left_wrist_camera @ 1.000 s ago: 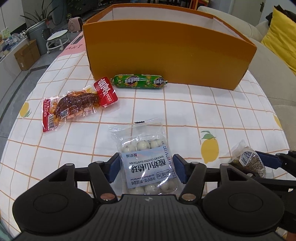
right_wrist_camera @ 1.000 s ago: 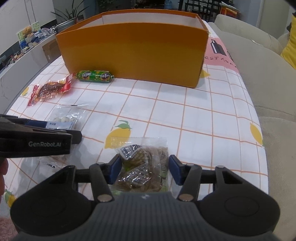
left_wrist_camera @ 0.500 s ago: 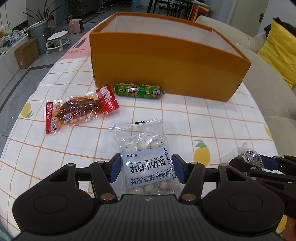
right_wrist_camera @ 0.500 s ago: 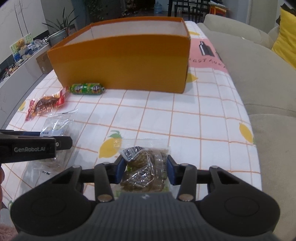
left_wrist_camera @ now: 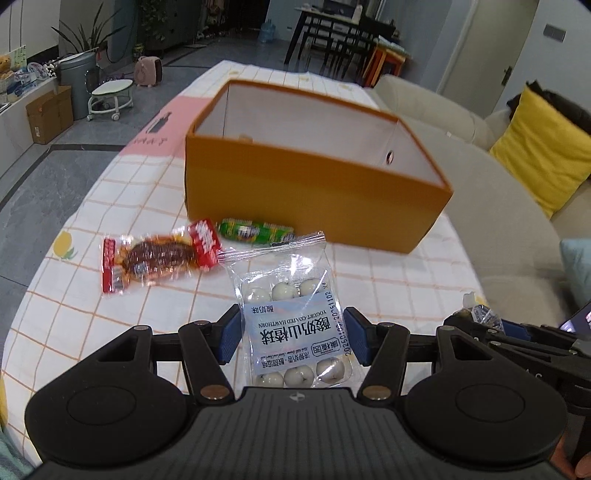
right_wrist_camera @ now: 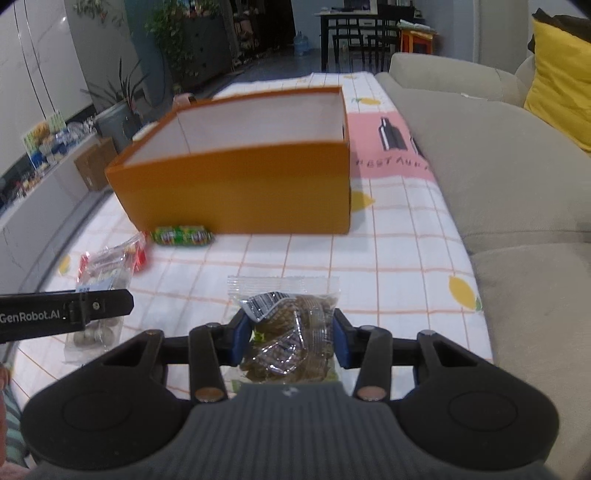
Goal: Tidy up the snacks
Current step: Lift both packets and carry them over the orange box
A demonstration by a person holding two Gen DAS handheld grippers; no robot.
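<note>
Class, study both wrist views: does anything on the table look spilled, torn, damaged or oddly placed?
Nothing stands out. The orange box sits upright and open, the green sausage and red snack pack lie intact on the tablecloth, and each gripper holds a sealed packet.

Black tool (left_wrist_camera: 293,338) bodies, blue pads (right_wrist_camera: 341,345), "GenRobot.AI" lettering.

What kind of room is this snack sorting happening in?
Most likely a home living room with an open dining area: a beige sofa with a yellow cushion beside the table's lemon-print tablecloth, and a dark dining table with chairs behind.
</note>
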